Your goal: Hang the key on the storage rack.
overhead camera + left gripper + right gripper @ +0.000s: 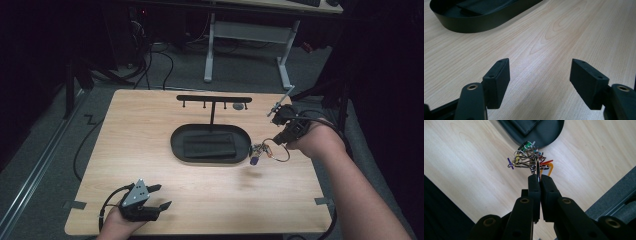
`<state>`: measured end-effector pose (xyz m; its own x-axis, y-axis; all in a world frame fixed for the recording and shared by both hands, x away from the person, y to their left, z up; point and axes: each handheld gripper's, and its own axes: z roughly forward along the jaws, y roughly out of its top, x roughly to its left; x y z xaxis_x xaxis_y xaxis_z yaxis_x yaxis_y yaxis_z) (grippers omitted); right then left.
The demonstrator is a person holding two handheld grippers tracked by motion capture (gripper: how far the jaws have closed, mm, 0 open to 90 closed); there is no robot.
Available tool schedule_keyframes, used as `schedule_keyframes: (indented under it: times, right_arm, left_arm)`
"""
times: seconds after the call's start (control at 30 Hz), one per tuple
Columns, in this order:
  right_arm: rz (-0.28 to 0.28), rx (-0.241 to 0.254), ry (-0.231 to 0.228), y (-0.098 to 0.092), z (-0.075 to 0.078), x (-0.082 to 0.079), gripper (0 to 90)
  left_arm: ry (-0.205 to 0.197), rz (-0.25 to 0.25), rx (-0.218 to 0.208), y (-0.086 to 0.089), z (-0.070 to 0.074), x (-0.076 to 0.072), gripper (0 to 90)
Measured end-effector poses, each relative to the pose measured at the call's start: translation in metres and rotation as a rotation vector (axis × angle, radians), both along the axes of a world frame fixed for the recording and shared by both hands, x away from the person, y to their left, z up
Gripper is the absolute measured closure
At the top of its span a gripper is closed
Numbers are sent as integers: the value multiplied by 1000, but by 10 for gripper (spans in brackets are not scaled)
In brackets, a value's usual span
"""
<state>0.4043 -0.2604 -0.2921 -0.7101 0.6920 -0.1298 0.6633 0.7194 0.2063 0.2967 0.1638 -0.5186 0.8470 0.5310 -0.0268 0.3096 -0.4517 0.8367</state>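
Fingers (534, 185) of the right gripper (538, 178) are pinching a key bunch (530, 158); just beyond, the black tray (177, 147) is holding a dark wallet (209, 145). Left gripper (540, 75) fingers are spreading over bare tabletop.

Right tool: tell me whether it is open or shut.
Shut on the key bunch. In the right gripper view the right tool has its jaws pressed together on a metal ring, with the keys hanging beyond the tips.

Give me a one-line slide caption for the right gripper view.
Right gripper shut on a key ring, its bunch of keys hanging above the wooden table beside the black oval tray.
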Motion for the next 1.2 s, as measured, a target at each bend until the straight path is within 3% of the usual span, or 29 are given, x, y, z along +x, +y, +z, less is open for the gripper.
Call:
schedule_keyframes:
  times: [0.27, 0.73, 1.2]
  right_arm:
    - [-6, 24, 0, 10, 6, 22, 880]
    - [1, 48, 15, 28, -2, 56, 880]
    - [5, 55, -22, 45, 2, 83, 879]
  left_arm:
    - [0, 2, -4, 1, 0, -1, 331]
    - [2, 34, -32, 10, 0, 2, 328]
    - [3, 30, -27, 10, -1, 3, 328]
